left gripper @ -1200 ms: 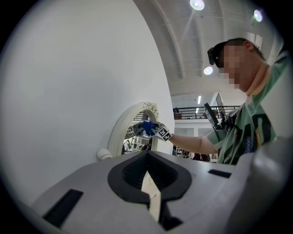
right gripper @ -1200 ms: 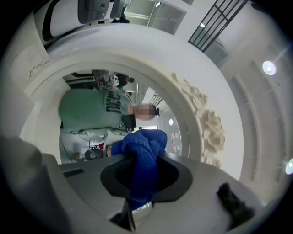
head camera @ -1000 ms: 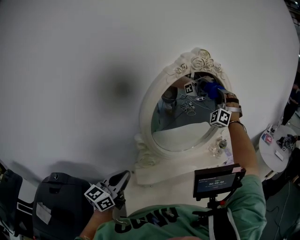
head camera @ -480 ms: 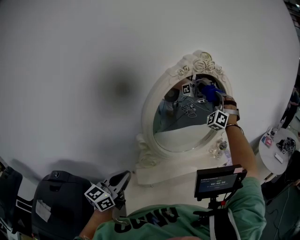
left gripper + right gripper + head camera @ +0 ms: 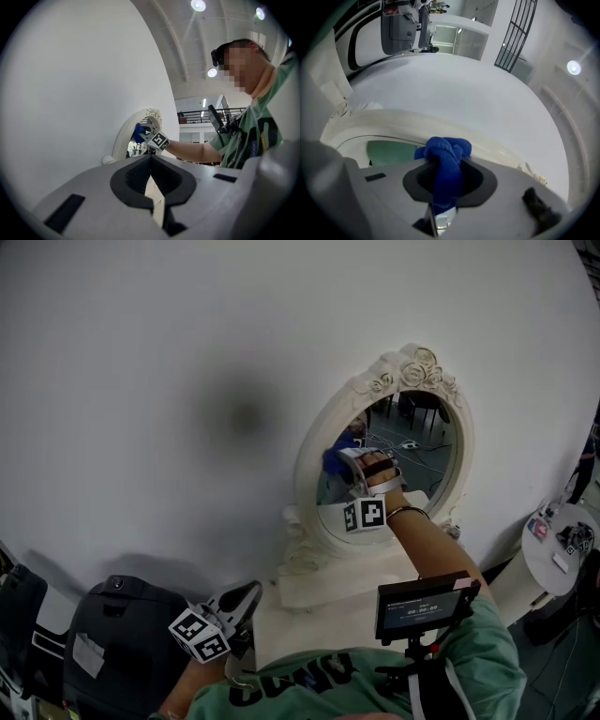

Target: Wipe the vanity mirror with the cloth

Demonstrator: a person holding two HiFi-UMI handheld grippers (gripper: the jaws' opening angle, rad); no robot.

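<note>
While the right gripper (image 5: 349, 458) reaches forward over the white counter (image 5: 309, 615), its 2 jaws are clamped on a bunched blue terry cloth (image 5: 336, 462), which bulges out past their tips. That cloth sits at the left edge of the glass of the oval vanity mirror with a white, rose-carved frame (image 5: 427, 460), right by the frame's inner rim. In the right gripper view the cloth lies over the line where pale frame meets glass, and I cannot tell whether it touches both. The mirror stands upright at the counter's back edge, against the plain white wall (image 5: 141, 381). The left gripper (image 5: 248, 594) hangs low off the counter's front left corner, well apart from the mirror, with its jaws pressed together and nothing between them. A small black screen (image 5: 427, 606) on a chest mount shows above the person's green shirt (image 5: 300, 681).
</note>
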